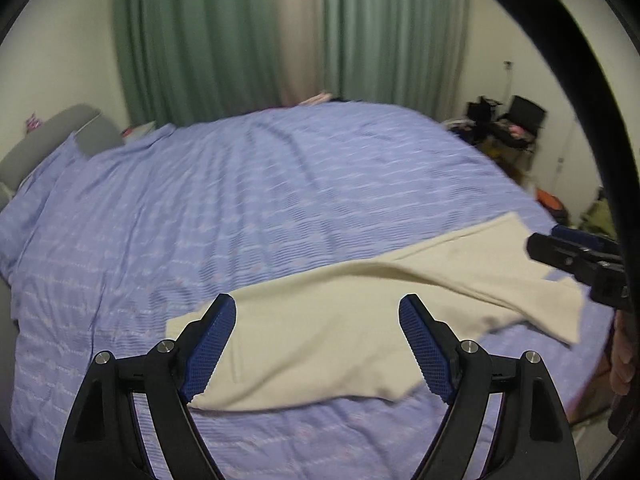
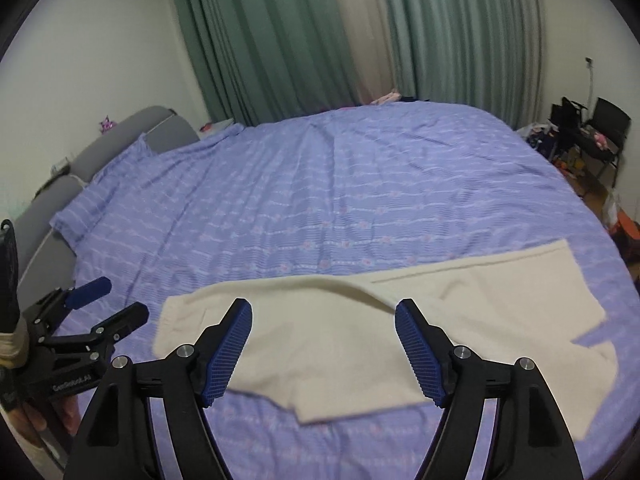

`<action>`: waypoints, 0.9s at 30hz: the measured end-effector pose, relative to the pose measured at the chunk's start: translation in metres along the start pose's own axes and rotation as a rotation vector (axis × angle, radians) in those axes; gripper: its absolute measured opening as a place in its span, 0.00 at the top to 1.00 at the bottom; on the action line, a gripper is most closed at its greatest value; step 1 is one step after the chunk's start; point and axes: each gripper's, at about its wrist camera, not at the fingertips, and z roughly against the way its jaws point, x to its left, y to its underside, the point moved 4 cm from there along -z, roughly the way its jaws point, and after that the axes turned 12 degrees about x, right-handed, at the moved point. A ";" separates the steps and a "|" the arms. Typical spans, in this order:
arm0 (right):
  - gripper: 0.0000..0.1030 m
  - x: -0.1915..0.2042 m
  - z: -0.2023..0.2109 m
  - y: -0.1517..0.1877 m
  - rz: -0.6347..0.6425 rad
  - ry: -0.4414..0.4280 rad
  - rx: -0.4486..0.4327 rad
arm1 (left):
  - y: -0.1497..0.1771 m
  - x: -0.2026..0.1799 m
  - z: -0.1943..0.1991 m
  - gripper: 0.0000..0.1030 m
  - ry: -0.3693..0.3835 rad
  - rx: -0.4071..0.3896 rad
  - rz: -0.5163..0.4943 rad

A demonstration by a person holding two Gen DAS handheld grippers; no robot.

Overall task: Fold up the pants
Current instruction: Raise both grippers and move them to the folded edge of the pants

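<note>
- Pants (image 1: 344,332), cream-coloured, lie folded lengthwise across the near edge of the purple striped bedspread (image 1: 260,184).
- Left gripper (image 1: 318,344) hangs above the waist end, jaws spread wide, nothing between them.
- Right gripper (image 2: 324,350) hangs over the middle, jaws likewise apart and empty.
- Green curtains (image 2: 272,36) hang behind the bed.

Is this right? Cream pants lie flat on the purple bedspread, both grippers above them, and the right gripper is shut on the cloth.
Not quite. The right gripper is open with nothing between its pads, as the right wrist view shows. The rest holds: the cream pants lie flat on the purple bedspread, and the left gripper hangs above them too.
</note>
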 end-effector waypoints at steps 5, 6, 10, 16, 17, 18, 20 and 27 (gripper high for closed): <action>0.28 -0.017 0.062 0.027 -0.032 0.044 -0.026 | 0.009 -0.046 0.046 0.16 0.061 -0.028 -0.078; 0.28 -0.022 0.072 0.033 -0.039 0.049 -0.030 | 0.010 -0.056 0.054 0.16 0.079 -0.038 -0.085; 0.28 -0.048 0.110 0.055 -0.059 0.082 -0.052 | 0.013 -0.088 0.076 0.14 0.126 -0.072 -0.087; 0.28 -0.106 0.147 0.083 -0.128 0.115 -0.064 | 0.014 -0.151 0.090 0.13 0.153 -0.106 -0.117; 0.28 -0.123 0.152 0.089 -0.136 0.118 -0.066 | 0.014 -0.160 0.090 0.13 0.160 -0.111 -0.110; 0.28 -0.135 0.155 0.093 -0.140 0.123 -0.066 | 0.014 -0.172 0.089 0.12 0.164 -0.114 -0.097; 0.28 -0.167 0.160 0.100 -0.145 0.128 -0.059 | 0.014 -0.197 0.084 0.12 0.168 -0.116 -0.065; 0.28 -0.265 0.166 0.108 -0.153 0.037 -0.040 | 0.018 -0.267 0.069 0.12 0.126 -0.129 0.124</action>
